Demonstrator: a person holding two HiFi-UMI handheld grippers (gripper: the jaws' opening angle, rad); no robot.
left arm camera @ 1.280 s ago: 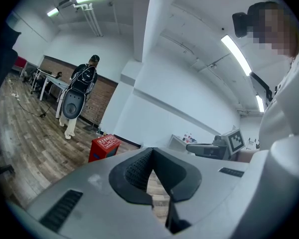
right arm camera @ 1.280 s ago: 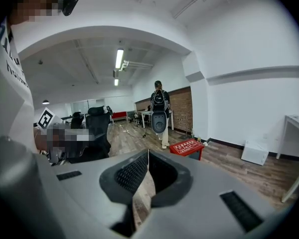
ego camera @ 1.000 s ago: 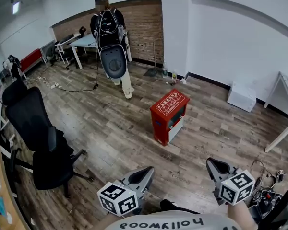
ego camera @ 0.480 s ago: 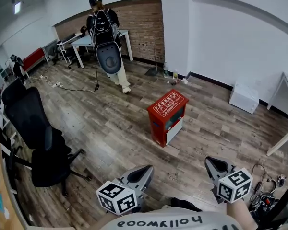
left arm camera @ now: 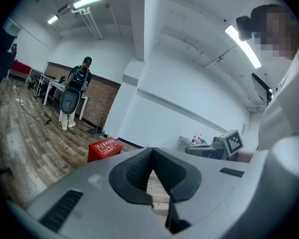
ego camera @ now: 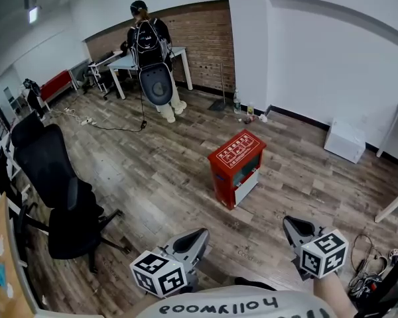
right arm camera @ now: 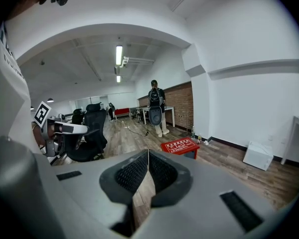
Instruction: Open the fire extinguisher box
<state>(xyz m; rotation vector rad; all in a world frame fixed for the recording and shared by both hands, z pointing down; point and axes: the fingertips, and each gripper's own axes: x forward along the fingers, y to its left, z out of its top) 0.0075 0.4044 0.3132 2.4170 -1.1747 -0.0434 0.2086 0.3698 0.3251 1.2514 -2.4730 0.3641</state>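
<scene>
The red fire extinguisher box (ego camera: 235, 167) stands upright on the wooden floor in the middle of the room, white lettering on its top and a pale window in its front. It also shows in the left gripper view (left arm camera: 103, 148) and the right gripper view (right arm camera: 181, 146). My left gripper (ego camera: 198, 234) and right gripper (ego camera: 293, 224) hover low in the head view, well short of the box and pointing toward it. In both, the jaws meet at the tip with nothing between them (left arm camera: 150, 150) (right arm camera: 148, 152). The box door looks closed.
A person with a backpack (ego camera: 152, 58) stands by white desks at the brick wall. A black office chair (ego camera: 56, 191) is at the left, a white cabinet (ego camera: 345, 140) at the right wall. Bottles (ego camera: 242, 105) sit by the pillar, cables (ego camera: 371, 270) at the bottom right.
The person with the backpack has walked away toward the desks. Both grippers have shifted slightly across the floor and stay shut. The box sits a little lower in the head view.
</scene>
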